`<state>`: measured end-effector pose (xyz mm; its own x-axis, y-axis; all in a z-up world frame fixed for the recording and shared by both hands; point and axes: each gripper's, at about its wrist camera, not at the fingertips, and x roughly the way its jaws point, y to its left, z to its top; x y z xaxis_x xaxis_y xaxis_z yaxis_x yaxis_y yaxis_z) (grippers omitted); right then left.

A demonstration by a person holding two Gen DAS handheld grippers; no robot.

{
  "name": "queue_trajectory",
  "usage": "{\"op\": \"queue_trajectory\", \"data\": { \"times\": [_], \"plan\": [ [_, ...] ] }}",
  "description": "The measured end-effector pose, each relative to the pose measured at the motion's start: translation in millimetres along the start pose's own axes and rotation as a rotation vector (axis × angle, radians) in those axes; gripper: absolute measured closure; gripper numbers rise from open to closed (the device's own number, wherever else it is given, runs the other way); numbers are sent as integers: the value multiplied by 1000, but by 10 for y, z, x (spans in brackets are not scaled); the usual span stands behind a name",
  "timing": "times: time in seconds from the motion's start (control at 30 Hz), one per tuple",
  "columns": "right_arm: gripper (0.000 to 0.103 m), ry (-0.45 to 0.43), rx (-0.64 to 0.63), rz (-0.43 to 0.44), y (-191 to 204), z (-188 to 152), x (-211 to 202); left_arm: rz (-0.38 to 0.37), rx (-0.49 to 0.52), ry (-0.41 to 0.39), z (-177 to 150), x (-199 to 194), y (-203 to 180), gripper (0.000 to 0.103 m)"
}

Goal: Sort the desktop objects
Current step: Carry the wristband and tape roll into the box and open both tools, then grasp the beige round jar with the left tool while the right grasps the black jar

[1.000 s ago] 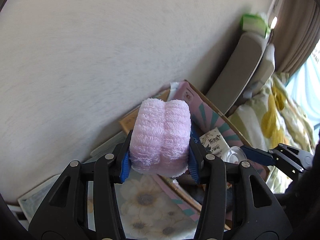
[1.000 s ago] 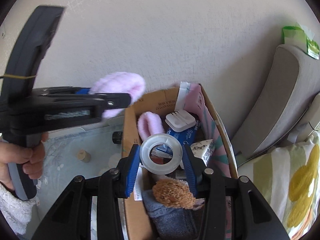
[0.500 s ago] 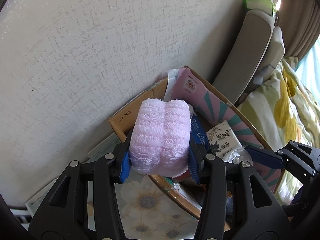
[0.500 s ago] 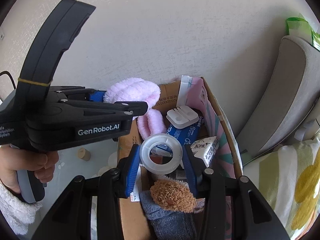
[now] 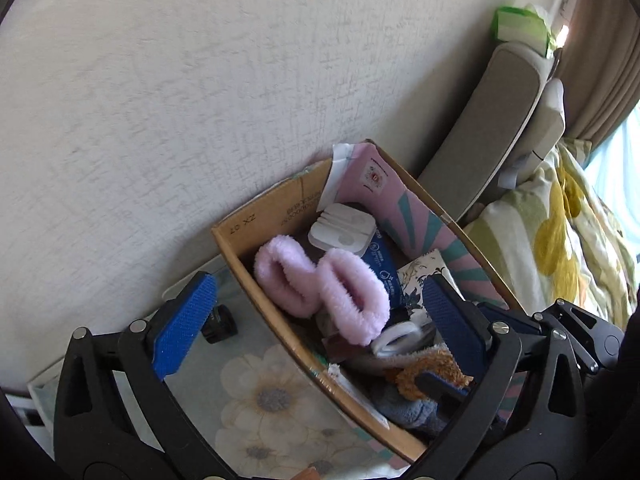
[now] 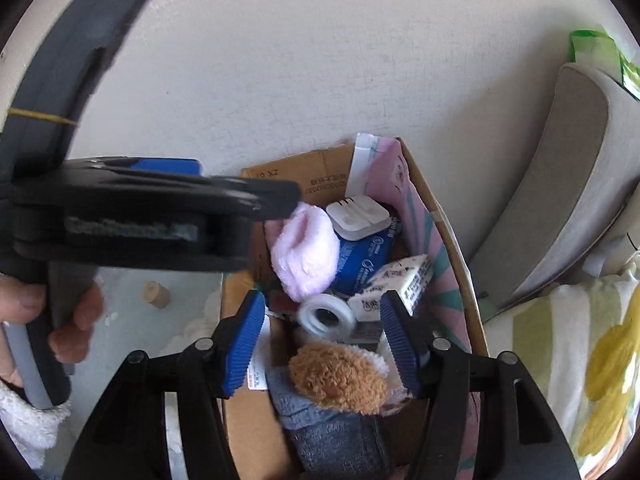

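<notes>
Both hand-held grippers just opened: left hand-held gripper (image 5: 316, 320) jaws apart, pink fluffy slipper (image 5: 352, 296) dropped into cardboard box (image 5: 240, 236); right hand-held gripper (image 6: 322, 344) apart, tape roll (image 6: 326, 316) released inside. Two items sorted.

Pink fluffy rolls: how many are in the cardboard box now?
2. One pink roll lies against the cardboard box wall; the other leans beside it, nearer the middle. More could be buried.

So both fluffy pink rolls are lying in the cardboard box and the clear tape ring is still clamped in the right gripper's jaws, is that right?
Not quite. The clear tape ring lies loose in the cardboard box; the right gripper has just been opening, nothing between its jaws, as the right wrist view shows. Both fluffy pink rolls do lie in the box.
</notes>
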<state>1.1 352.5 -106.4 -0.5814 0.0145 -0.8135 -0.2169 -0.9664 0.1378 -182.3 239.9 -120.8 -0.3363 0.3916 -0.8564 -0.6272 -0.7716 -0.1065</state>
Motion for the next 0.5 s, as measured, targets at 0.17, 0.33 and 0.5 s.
{"op": "queue_trajectory", "data": {
  "times": [0.17, 0.33, 0.5],
  "plan": [
    [47, -14, 27, -9, -15, -16, -85, -1, -28, -5, -95, -147, 129, 1],
    [47, -48, 14, -18, 66, -10, -210, 9, -91, -34, -239, -351, 320, 1],
    [45, -83, 6, 8, 212, 6, -327, -9, -165, -82, -460, -597, 555, 1]
  ]
}}
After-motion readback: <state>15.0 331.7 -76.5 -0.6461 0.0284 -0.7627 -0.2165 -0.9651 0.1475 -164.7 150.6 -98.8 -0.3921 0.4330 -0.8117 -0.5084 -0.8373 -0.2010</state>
